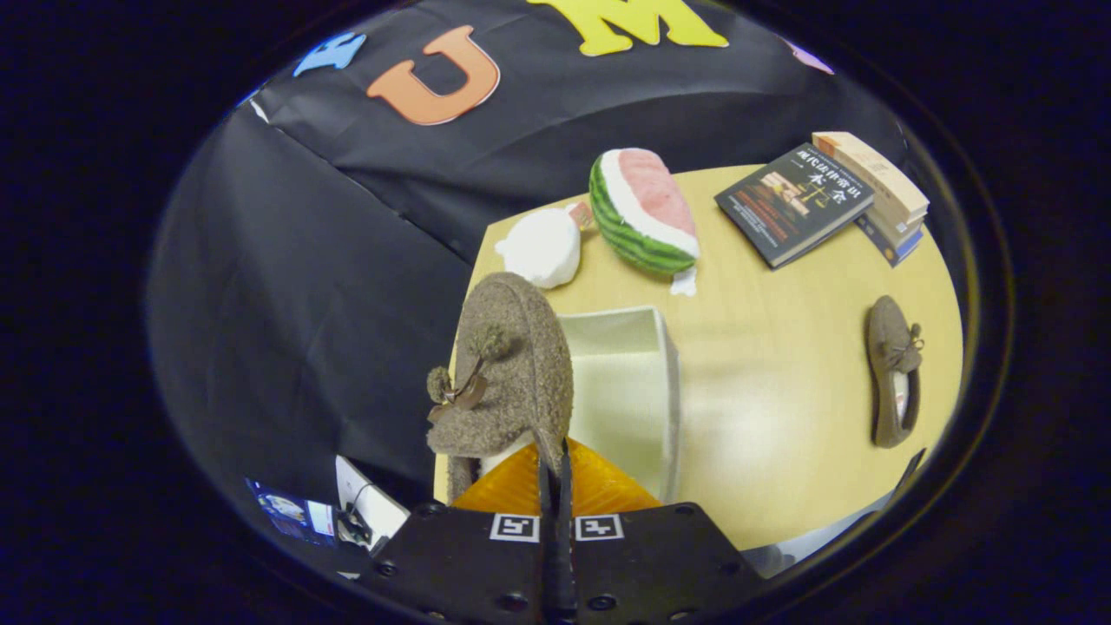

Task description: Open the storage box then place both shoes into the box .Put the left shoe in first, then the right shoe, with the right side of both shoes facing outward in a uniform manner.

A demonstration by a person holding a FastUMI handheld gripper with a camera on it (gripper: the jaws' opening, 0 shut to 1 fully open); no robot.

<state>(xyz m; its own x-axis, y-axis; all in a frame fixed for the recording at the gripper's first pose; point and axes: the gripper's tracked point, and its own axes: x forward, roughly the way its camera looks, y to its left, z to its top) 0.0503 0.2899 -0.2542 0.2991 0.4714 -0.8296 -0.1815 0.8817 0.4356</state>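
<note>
Black cloth backs a round wooden table [781,408]. On it an open storage box [625,391] sits just ahead of the gripper [555,473], whose fingers pinch a brown fuzzy shoe [512,365] by its edge, beside the box. Beyond lie a watermelon plush [647,213], books [798,204], and another shoe [894,369] well apart.

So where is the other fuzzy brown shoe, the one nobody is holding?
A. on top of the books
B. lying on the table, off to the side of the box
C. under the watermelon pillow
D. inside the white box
B: the loose shoe lies on the bare table, apart from the box, while the tongs are shut on the held shoe.
</note>
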